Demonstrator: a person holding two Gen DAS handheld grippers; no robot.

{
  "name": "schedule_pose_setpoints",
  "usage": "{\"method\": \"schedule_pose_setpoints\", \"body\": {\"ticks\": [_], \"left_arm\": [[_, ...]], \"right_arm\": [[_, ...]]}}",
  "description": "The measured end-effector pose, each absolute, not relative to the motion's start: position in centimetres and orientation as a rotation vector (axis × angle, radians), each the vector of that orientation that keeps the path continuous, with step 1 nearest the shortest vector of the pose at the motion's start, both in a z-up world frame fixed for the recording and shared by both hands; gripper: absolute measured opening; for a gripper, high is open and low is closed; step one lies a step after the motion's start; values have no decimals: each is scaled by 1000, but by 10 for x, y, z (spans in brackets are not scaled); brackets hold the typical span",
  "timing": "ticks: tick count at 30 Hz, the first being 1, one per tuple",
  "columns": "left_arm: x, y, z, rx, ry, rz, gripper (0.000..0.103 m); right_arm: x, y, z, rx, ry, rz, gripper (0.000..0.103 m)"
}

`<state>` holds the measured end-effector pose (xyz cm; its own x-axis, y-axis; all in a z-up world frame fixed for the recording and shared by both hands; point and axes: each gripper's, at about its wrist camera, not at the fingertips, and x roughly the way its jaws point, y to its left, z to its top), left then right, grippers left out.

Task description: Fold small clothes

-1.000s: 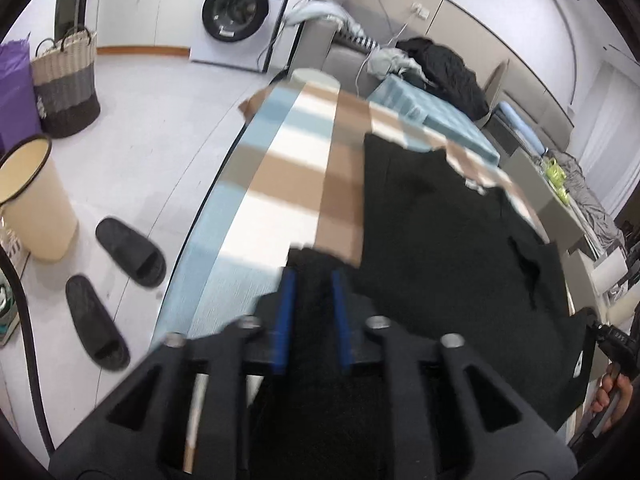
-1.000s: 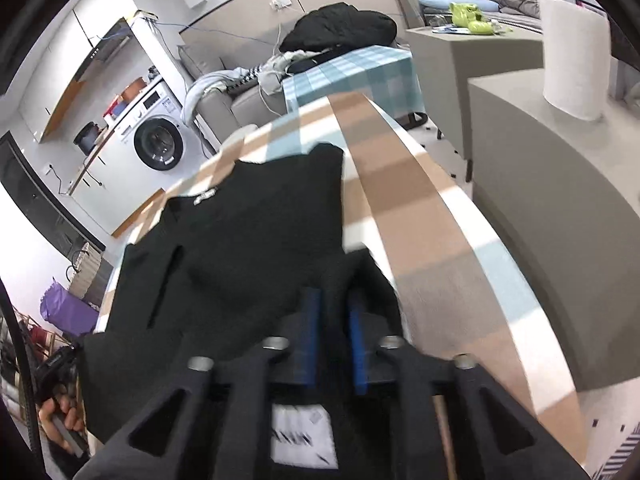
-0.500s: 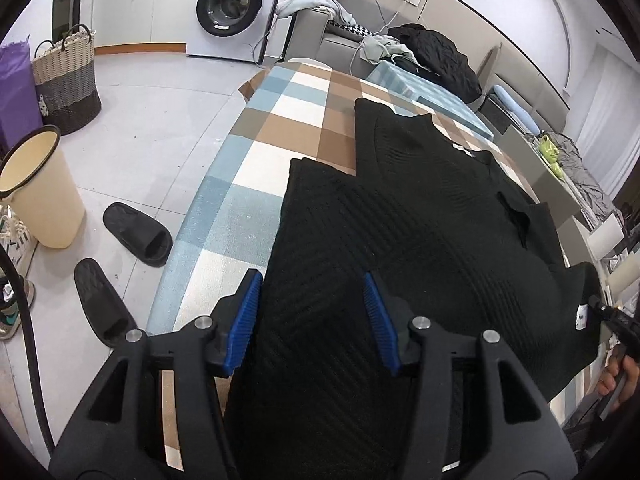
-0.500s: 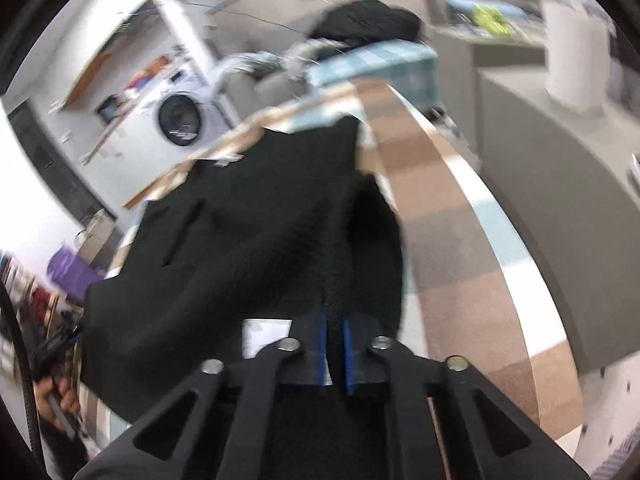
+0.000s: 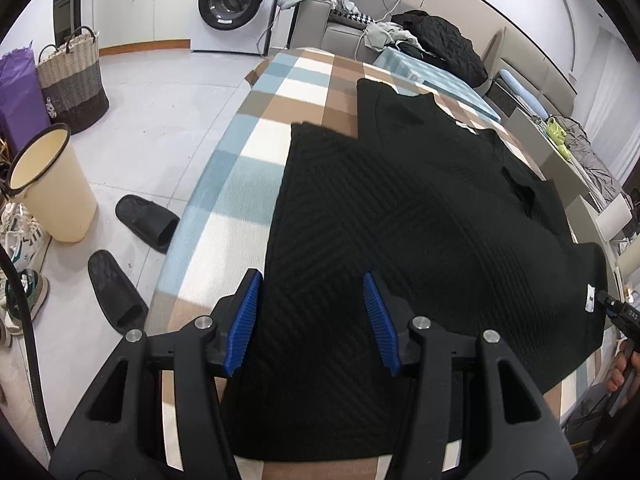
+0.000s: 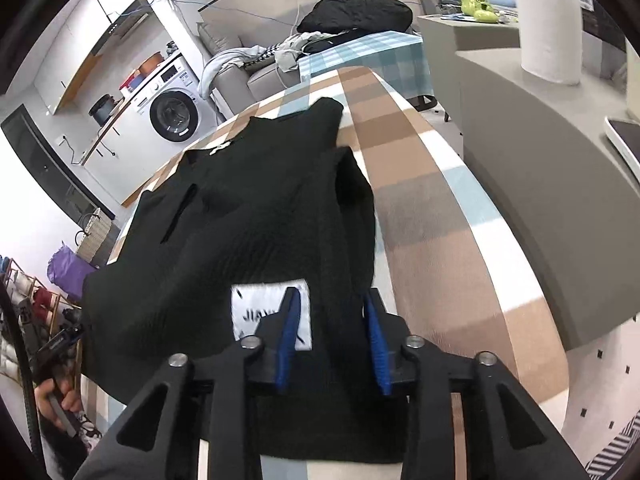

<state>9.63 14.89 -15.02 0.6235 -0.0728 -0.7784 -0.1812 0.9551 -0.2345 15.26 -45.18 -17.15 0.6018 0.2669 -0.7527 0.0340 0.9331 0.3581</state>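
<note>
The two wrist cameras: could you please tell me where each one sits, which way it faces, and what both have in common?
Left wrist: sits on the left gripper, looking down along its open blue fingers over the black garment toward the washing machine; a hand shows at the right edge.
Right wrist: sits on the right gripper, whose jaws are opening over the garment beside its white label; a hand shows lower left.
Shared: garment, checked cloth, washing machine.
</note>
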Motion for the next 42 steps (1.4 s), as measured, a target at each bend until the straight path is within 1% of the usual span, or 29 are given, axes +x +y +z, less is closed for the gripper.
{"method": "schedule_pose_setpoints", "body": {"ticks": [2, 6, 9, 14, 21, 22, 23, 26, 28, 32, 33, 34, 35, 36, 42], "left_arm": [[92, 148, -152, -302, 907, 69, 48], [86, 144, -155, -286, 930, 85, 48], [79, 144, -153, -273, 937, 101, 49], [64, 151, -157, -276, 953, 123, 51], [56, 153, -158, -269, 937, 117, 50], [56, 153, -158, -269, 934, 111, 45], [55, 153, -158, -272, 930, 105, 31], [55, 159, -158, -290, 924, 134, 13], [52, 162, -155, -311, 903, 128, 5], [48, 162, -147, -312, 869, 116, 3], [47, 163, -145, -316, 859, 115, 3], [45, 163, -143, -322, 853, 111, 3], [43, 164, -140, -327, 847, 107, 3], [41, 164, -138, -330, 835, 106, 3], [36, 164, -106, -335, 736, 94, 3]], "right_arm": [[150, -451, -175, 360, 929, 151, 39], [145, -452, -177, 365, 940, 171, 38], [134, -454, -169, 383, 904, 223, 39], [125, -461, -172, 378, 925, 180, 39], [122, -455, -173, 356, 935, 179, 39], [122, -454, -173, 349, 934, 179, 39], [123, -454, -173, 344, 934, 179, 39], [124, -453, -176, 323, 938, 161, 39], [125, -453, -178, 321, 938, 164, 39], [131, -451, -184, 302, 942, 156, 39], [132, -452, -186, 299, 940, 150, 31], [132, -451, -186, 300, 939, 146, 26], [132, -451, -185, 305, 933, 149, 10], [131, -452, -184, 312, 922, 164, 3], [116, -460, -144, 394, 765, 228, 2]]}}
